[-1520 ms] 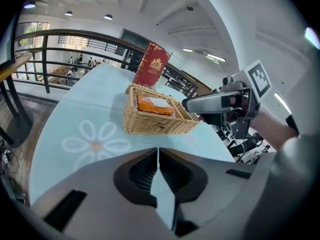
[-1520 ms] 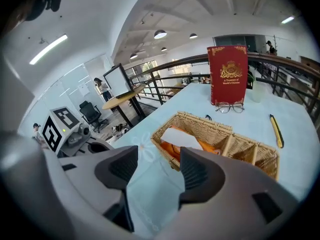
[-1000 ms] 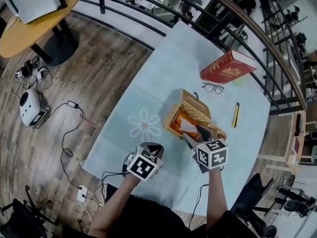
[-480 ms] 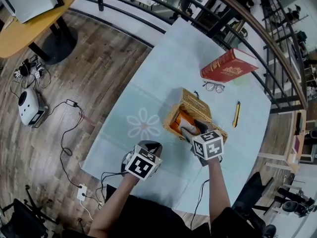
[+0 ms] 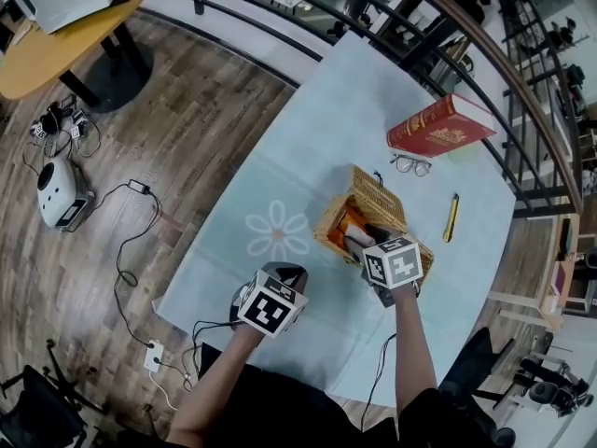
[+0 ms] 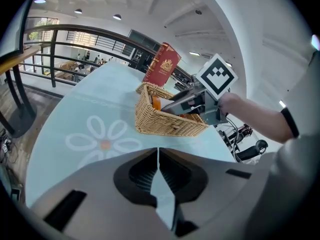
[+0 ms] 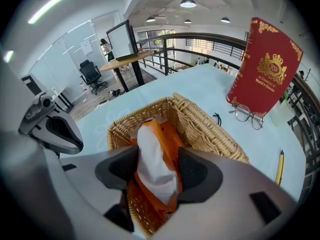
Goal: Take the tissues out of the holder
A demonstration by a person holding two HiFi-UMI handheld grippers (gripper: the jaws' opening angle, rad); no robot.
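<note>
A wicker basket (image 5: 381,197) (image 7: 212,130) (image 6: 165,123) stands on the pale blue table (image 5: 308,147) and holds an orange tissue pack (image 5: 347,224) (image 7: 171,134). A white tissue (image 7: 151,156) sticks up out of the pack. My right gripper (image 5: 361,242) (image 7: 157,170) reaches into the basket, open, with the tissue standing between its two pads. The pads have not squeezed it. My left gripper (image 5: 286,277) (image 6: 158,157) is shut and empty, low over the table's near edge, left of the basket.
A red book (image 5: 438,127) (image 7: 267,64) stands behind the basket, with glasses (image 5: 410,165) (image 7: 247,115) in front of it and a yellow pen (image 5: 452,217) to the right. A flower print (image 5: 277,234) marks the table. A black railing runs behind; cables lie on the floor at left.
My right gripper has moved forward and down into the basket, so its jaws now stand around the tissue. The left gripper has stayed in place.
</note>
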